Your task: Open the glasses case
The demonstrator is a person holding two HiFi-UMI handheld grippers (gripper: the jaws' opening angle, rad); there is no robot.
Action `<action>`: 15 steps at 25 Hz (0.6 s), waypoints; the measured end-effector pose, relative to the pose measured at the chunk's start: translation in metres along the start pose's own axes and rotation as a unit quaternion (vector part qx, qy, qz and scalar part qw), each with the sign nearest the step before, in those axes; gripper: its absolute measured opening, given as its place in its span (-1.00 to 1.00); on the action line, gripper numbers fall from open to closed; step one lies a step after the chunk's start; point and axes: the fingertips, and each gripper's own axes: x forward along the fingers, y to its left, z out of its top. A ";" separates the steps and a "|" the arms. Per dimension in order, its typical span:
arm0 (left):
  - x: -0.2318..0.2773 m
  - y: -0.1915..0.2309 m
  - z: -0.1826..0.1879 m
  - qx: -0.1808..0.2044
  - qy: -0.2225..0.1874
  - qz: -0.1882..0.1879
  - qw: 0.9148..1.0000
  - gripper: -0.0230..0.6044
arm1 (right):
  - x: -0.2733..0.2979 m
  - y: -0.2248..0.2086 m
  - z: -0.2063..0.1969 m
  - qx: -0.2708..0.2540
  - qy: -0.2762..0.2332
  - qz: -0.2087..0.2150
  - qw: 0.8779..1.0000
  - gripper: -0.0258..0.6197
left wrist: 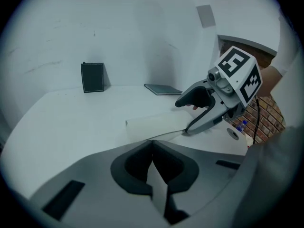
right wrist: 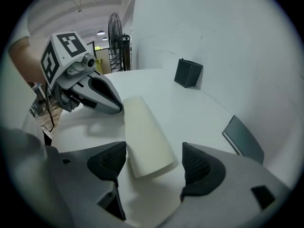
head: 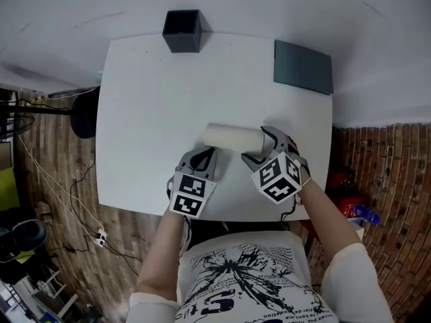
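Observation:
A cream, closed glasses case (head: 232,137) lies on its side near the middle of the white table (head: 148,99). My right gripper (head: 259,145) straddles the case's right end. In the right gripper view the case (right wrist: 145,132) sits between the right gripper's (right wrist: 153,151) dark pads, with a small gap on each side, so the jaws stand open. My left gripper (head: 210,153) points at the case's near left end, its jaws shut with nothing between them. Its tip (right wrist: 116,109) is at the case's far corner. In the left gripper view the case (left wrist: 152,125) lies just beyond the left gripper (left wrist: 152,144).
A black open box (head: 182,30) stands at the table's far edge. A flat dark slab (head: 302,66) lies at the far right corner. The table's near edge (head: 222,217) is just behind both grippers. A fan (head: 81,113) stands on the floor to the left.

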 end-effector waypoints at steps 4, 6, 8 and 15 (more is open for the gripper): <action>0.004 0.004 0.000 -0.012 0.000 0.000 1.000 -0.88 | 0.002 0.003 -0.002 -0.013 0.010 0.003 1.000 0.17; 0.005 0.004 0.000 -0.020 -0.002 -0.004 1.000 -0.88 | 0.003 0.004 -0.003 -0.021 0.015 0.003 1.000 0.11; 0.004 0.004 0.000 -0.029 -0.006 -0.008 1.000 -0.88 | 0.003 0.004 -0.003 -0.027 0.019 0.004 0.999 0.10; 0.002 0.004 -0.001 -0.021 -0.011 -0.002 1.000 -0.88 | 0.001 0.007 -0.002 -0.046 0.027 0.011 0.999 0.06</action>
